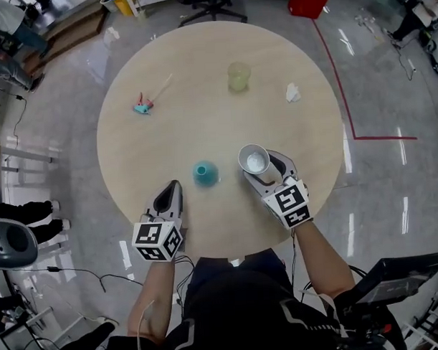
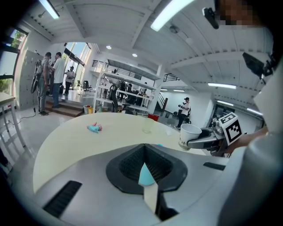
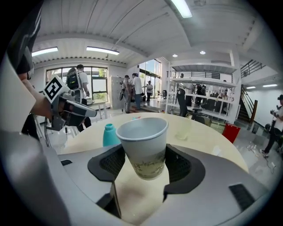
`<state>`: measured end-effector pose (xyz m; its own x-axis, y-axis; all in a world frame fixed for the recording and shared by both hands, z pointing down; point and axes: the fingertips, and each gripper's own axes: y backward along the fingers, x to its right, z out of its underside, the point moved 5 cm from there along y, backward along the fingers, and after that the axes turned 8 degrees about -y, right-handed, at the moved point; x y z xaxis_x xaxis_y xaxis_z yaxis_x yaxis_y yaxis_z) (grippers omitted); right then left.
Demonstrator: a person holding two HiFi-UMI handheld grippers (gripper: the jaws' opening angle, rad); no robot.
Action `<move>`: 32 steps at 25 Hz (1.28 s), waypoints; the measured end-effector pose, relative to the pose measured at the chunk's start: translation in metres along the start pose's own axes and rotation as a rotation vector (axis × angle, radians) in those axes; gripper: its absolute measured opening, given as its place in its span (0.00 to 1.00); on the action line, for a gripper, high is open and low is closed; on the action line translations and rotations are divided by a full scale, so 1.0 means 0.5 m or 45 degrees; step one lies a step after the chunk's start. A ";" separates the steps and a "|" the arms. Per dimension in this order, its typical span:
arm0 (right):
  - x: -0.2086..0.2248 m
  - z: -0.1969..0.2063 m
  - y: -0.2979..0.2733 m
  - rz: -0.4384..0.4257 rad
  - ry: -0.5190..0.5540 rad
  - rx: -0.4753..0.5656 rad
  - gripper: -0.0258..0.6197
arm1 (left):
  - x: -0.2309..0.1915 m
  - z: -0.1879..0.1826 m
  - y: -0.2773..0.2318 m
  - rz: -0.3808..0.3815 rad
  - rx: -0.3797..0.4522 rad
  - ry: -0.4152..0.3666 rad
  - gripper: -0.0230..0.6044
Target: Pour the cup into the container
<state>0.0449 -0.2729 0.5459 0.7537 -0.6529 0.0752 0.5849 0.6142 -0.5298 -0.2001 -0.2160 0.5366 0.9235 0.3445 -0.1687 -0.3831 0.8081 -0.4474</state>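
Note:
A white paper cup [image 1: 253, 160] with a faint green print sits upright between the jaws of my right gripper [image 1: 260, 164], whose pads press on its sides; in the right gripper view the cup [image 3: 143, 145] hangs a little above the round beige table [image 1: 201, 71]. What is inside it I cannot tell. A small teal container [image 1: 204, 173] with a narrow neck stands on the table just left of the cup. My left gripper [image 1: 173, 188] points at the container from the near side, jaws together and empty. The left gripper view shows the teal container [image 2: 146, 174] through the slit between its jaws.
At the far side of the table stand a clear yellowish cup [image 1: 238, 76] and a crumpled white paper [image 1: 293, 93]. A teal and pink object with a stick [image 1: 143, 105] lies at the far left. People stand in the room beyond the table.

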 end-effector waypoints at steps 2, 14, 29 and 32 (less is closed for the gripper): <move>-0.005 -0.025 0.002 0.012 0.046 -0.006 0.49 | 0.001 -0.013 0.009 -0.008 0.026 -0.006 0.04; -0.079 -0.104 -0.019 0.065 0.367 -0.145 0.49 | 0.001 -0.041 0.043 -0.008 0.092 0.004 0.04; -0.139 -0.072 -0.075 0.127 0.673 -0.384 0.49 | 0.022 -0.021 0.027 0.089 0.083 0.008 0.04; -0.137 -0.073 -0.081 0.154 0.711 -0.418 0.49 | 0.022 -0.022 0.028 0.098 0.083 0.005 0.04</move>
<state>-0.0413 -0.2693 0.5316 0.4880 -0.7737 -0.4040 0.3170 0.5884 -0.7439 -0.1952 -0.2064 0.5189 0.8915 0.4049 -0.2034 -0.4529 0.8089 -0.3749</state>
